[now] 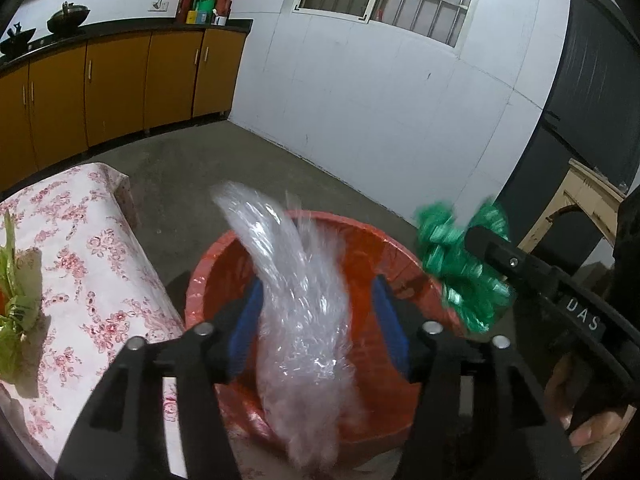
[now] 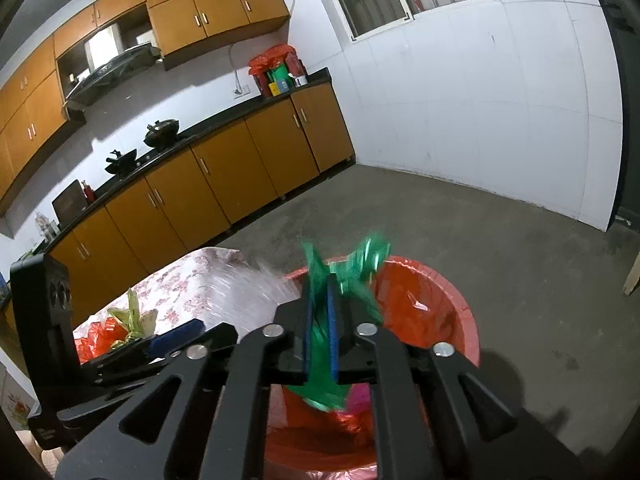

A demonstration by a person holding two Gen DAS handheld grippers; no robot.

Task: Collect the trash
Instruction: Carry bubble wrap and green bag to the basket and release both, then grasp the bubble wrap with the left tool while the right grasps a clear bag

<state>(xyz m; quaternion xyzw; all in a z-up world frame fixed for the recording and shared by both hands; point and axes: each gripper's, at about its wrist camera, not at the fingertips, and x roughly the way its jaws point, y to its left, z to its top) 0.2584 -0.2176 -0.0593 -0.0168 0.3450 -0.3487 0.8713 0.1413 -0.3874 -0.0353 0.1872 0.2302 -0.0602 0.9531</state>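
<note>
Trash here means soft, crinkly plastic, and all of it is best placed against the red bin (image 1: 304, 240), a round tub lined with a red bag that stands on the floor just beside the bench (image 1: 92, 248) with the flowered cloth. The bin is the largest thing and the landmark.

Next in size is the clear plastic wrap (image 1: 296, 280), a long blurred sheet that hangs over the bin's mouth, between the blue pads of the left tool (image 1: 320, 320). That tool stands fairly wide, and its pads are apart from the wrap, so the sheet looks released and likely dropping in.

Smaller is the green wrapper (image 2: 320, 320), a crumpled foil-like strip above the bin's near rim. The right tool (image 2: 320, 320) is narrow and pinches it between its pads, with loose ends sticking out above and below.

Smallest, back on the bench to the bin's left, lie more scraps (image 2: 120, 324), green, yellow and red.

All of this will handle as very light, limp and slippery: it crushes without harm, springs back, and may cling to a pad or drift as it falls. I judge that a pinch through a bunched middle holds best, with the release made low over the bin.
</note>
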